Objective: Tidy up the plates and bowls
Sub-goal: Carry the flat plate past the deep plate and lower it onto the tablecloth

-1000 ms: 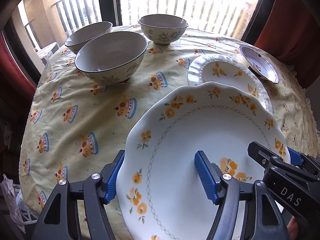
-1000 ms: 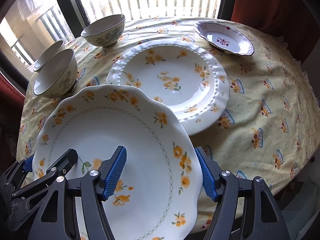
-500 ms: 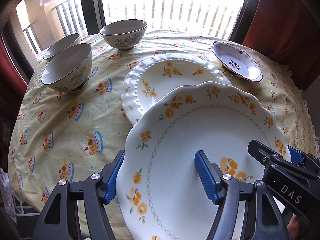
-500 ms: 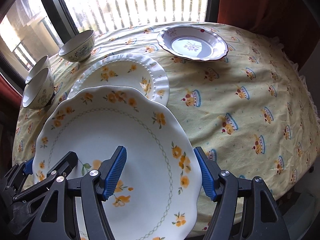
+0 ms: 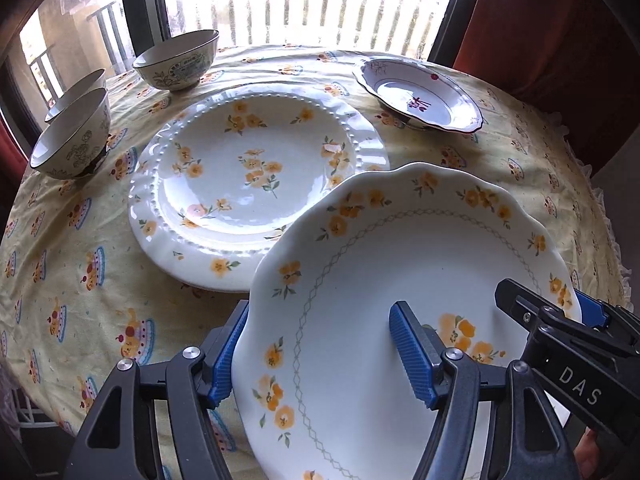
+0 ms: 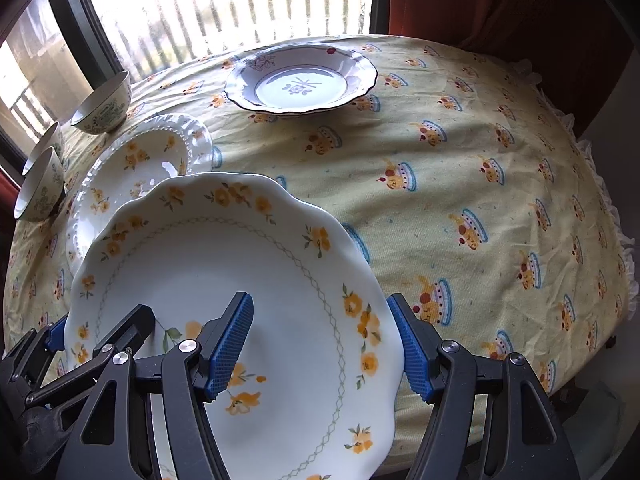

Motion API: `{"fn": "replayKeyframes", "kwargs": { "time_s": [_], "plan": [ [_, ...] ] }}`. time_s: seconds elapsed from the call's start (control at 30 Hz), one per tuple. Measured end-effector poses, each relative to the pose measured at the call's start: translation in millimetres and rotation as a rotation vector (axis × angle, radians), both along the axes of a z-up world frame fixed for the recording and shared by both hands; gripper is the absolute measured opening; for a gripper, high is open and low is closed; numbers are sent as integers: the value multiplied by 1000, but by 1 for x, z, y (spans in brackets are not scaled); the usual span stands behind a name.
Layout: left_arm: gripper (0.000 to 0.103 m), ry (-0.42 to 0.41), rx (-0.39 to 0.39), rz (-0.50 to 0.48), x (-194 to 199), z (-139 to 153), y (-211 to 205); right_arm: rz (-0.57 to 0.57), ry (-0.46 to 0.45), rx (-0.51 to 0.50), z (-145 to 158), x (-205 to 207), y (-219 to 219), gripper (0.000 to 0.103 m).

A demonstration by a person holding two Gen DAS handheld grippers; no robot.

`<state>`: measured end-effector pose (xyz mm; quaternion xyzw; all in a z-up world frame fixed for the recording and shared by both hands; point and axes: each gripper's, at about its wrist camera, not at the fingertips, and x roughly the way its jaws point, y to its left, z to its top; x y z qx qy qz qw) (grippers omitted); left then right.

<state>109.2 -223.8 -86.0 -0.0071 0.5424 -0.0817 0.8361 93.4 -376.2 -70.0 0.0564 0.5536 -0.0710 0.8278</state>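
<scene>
A large scalloped white plate with yellow flowers point(image 5: 420, 248) point(image 6: 208, 264) hangs above the table, carried from both sides. My left gripper point(image 5: 320, 316) is shut on its left rim, one blue pad at the edge and the other on the plate's face. My right gripper point(image 6: 320, 300) is shut on the right rim the same way. Each gripper's tip also shows in the other's view. A beaded flowered plate point(image 5: 248, 168) point(image 6: 136, 168) lies on the cloth, partly hidden behind the held plate. Beyond it sits a purple-rimmed dish point(image 5: 420, 96) point(image 6: 300, 80).
Three patterned bowls stand at the back left: one alone point(image 5: 176, 60), two close together point(image 5: 72, 136). The round table has a yellow printed cloth point(image 6: 480, 184) with bare cloth on its right half. A window and red curtain lie behind.
Both grippers have carried the scalloped plate to the right across the table. The bowls have slid left in view, and the purple-rimmed dish has come nearer the centre. The grip is unchanged.
</scene>
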Motion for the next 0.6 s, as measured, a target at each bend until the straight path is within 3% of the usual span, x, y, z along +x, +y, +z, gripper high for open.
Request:
{"fn": "replayKeyframes", "kwargs": {
  "time_s": [0.6],
  "plan": [
    [69, 83, 22, -28, 13, -29, -52, -49, 107, 16, -39, 5, -57, 72]
  ]
}}
